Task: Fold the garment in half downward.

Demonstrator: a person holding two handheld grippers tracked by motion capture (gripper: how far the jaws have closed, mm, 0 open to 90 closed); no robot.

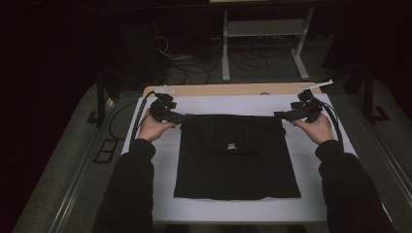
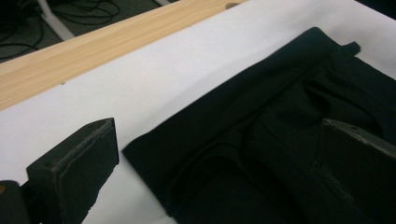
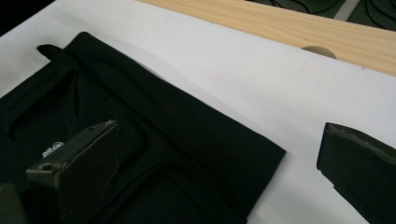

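Black folded garment (image 1: 236,155) lies flat between your two tools, its far corners just inboard of the left gripper (image 1: 179,118) and right gripper (image 1: 279,115), both spread wide and, as far as the dim view shows, pinching nothing.

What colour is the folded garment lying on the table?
Black, with a small white label on it; the garment shows best in the high view.
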